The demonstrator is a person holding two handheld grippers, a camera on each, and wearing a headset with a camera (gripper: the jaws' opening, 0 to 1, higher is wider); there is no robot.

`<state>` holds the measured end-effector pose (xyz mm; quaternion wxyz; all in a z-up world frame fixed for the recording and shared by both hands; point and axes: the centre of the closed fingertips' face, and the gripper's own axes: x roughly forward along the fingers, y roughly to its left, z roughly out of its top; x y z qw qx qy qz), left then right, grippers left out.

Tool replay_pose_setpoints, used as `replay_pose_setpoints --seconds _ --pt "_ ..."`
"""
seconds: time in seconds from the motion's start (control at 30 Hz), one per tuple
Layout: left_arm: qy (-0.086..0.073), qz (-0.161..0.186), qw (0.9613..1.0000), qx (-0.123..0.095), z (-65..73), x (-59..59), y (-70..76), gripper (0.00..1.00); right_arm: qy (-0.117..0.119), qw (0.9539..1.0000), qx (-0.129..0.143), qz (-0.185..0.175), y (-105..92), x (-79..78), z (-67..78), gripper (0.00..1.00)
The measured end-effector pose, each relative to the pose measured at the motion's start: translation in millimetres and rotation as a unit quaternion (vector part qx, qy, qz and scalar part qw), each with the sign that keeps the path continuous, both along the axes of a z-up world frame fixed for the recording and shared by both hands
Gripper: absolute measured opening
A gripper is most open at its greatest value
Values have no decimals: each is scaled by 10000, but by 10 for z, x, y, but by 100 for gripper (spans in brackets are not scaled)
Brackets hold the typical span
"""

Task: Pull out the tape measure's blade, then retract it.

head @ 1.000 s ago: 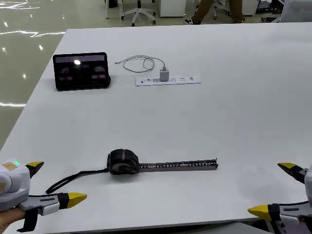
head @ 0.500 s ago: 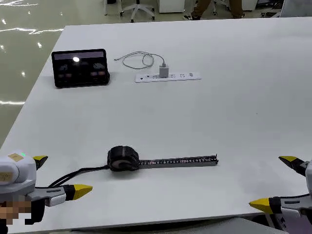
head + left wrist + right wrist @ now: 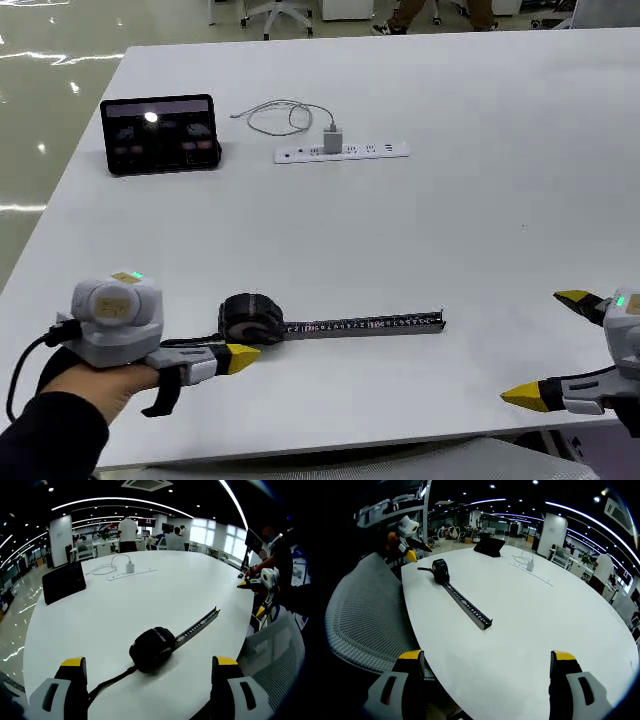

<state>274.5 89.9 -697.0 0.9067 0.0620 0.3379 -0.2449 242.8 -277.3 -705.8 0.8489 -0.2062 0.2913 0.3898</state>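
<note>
Moved forward, my left gripper (image 3: 150,662) sits near the tape measure (image 3: 250,318) — jaws released; right gripper (image 3: 546,348) released too, blade (image 3: 365,323) lying extended.

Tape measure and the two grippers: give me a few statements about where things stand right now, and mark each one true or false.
1. The tape measure's blade is out and lies flat on the table. True.
2. The left gripper is shut on the tape measure's case. False: its jaws are open, with the case just ahead of them, not gripped.
3. The right gripper holds the blade's tip. False: it is open and well clear of the blade, off to its right in the head view.
4. A charger is plugged into the power strip. True.
5. The tablet stands right of the power strip. False: it stands to its left in the head view.
</note>
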Motion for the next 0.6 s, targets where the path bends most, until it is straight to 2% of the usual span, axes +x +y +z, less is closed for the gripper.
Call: replay_pose_setpoints --seconds 0.07,0.13,0.27,0.37,0.4,0.6 --pt "-1 141 9999 -23 -10 35 -18 100 31 10000 -7 27 25 14 7 100" --pt "91 308 9995 -51 -66 63 -30 100 12 9999 -81 95 50 45 10 100" --pt "-50 572 9983 26 -128 161 -33 100 39 9998 -108 175 120 113 48 100" --pt "-156 658 9977 -85 -156 227 -101 100 105 9996 -119 231 167 134 50 100" --pt "-230 708 9971 -164 -133 237 -166 100 105 9995 -143 272 193 147 54 100" --pt "-274 1000 9943 -260 -241 311 -368 100 123 9984 -250 498 319 224 54 100"
